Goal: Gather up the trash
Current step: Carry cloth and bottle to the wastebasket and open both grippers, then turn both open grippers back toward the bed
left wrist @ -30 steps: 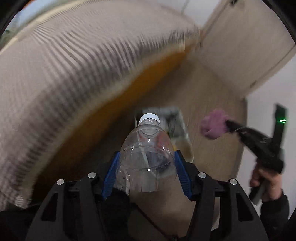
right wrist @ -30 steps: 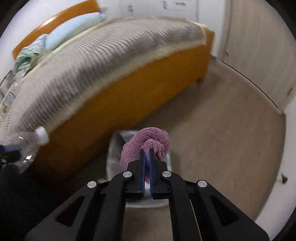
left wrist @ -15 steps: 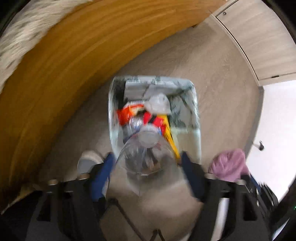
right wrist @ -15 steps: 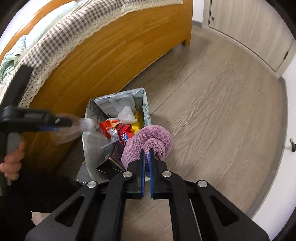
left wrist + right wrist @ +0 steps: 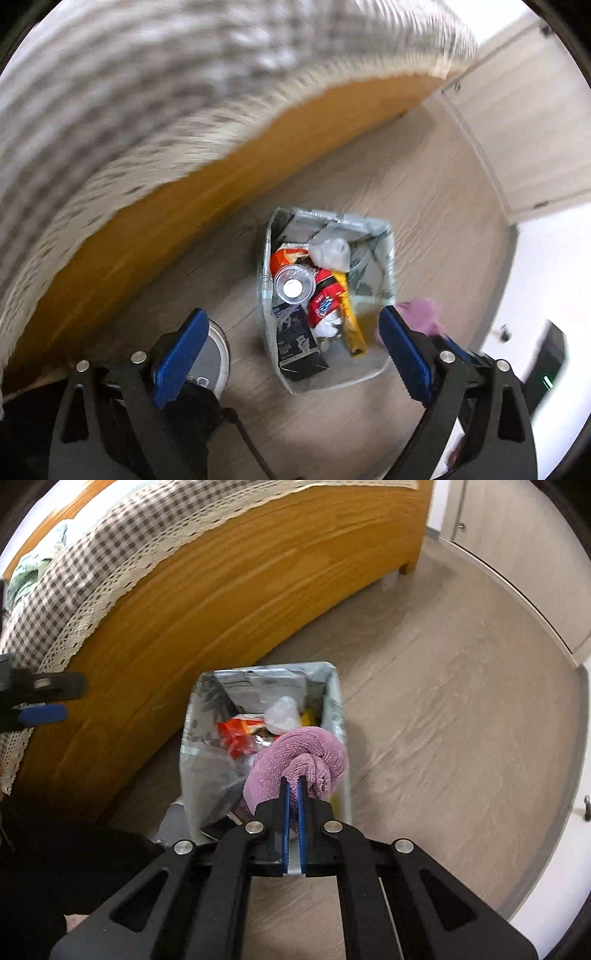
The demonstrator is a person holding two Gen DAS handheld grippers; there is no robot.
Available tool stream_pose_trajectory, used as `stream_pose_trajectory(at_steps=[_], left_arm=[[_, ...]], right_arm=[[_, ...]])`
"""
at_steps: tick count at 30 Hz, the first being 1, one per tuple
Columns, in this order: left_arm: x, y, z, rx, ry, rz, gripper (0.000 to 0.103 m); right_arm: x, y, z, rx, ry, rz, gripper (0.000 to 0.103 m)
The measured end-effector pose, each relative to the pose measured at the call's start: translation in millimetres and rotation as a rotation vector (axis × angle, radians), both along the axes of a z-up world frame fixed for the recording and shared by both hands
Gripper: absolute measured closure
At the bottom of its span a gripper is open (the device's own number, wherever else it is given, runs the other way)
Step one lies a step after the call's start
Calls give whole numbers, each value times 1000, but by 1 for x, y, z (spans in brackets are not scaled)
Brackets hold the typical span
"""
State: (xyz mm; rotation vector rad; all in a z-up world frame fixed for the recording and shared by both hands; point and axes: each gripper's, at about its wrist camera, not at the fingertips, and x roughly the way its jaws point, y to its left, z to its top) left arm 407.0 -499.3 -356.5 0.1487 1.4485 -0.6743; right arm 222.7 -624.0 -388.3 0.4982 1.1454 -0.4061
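Note:
A lined trash bin (image 5: 390,246) (image 5: 334,701) stands on the floor beside the bed. It holds red and orange wrappers (image 5: 325,295), a dark carton and a clear plastic bottle (image 5: 293,284) lying on top. My left gripper (image 5: 291,354) is open and empty above the bin, its blue pads spread wide. It also shows at the left edge of the right wrist view (image 5: 40,701). My right gripper (image 5: 291,786) is shut on a purple cloth (image 5: 299,760) and holds it over the bin's near right part. The cloth also shows in the left wrist view (image 5: 421,310).
A wooden bed frame (image 5: 229,590) with a checked cover (image 5: 74,579) runs along the bin's left side. Cupboard doors (image 5: 524,110) stand at the far right. The person's grey shoe (image 5: 214,350) is on the floor left of the bin.
My left gripper swung over the bin, opened and let go of the clear bottle, which now lies in the bin. My right gripper moved closer over the bin with the cloth.

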Motion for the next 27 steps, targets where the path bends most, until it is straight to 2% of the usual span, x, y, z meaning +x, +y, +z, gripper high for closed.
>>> stream_pose_trajectory(at_steps=[3, 5, 6, 7, 9, 12, 16, 22, 27], left_arm=[[0, 26, 5, -37, -8, 21, 13], [4, 35, 4, -34, -5, 45, 13], [8, 36, 2, -42, 8, 65, 13], [11, 37, 2, -46, 14, 71, 13], [16, 37, 0, -33, 14, 81, 13], [18, 36, -1, -23, 11, 71, 13], [18, 31, -9, -34, 42, 58, 13], [2, 22, -15, -37, 48, -55, 13], [-5, 26, -23, -31, 95, -89, 13]], right_arm=[[33, 7, 3, -11, -19, 45, 99], [57, 7, -1, -29, -20, 45, 98], [69, 4, -8, -29, -10, 37, 93], [82, 1, -18, -16, 16, 29, 66], [93, -4, -28, -57, 65, -13, 32], [89, -8, -29, -47, 79, -53, 33], [64, -8, -22, -32, 92, -81, 33], [39, -7, -16, -23, 136, -117, 33], [23, -3, -10, -33, 195, -118, 33]])
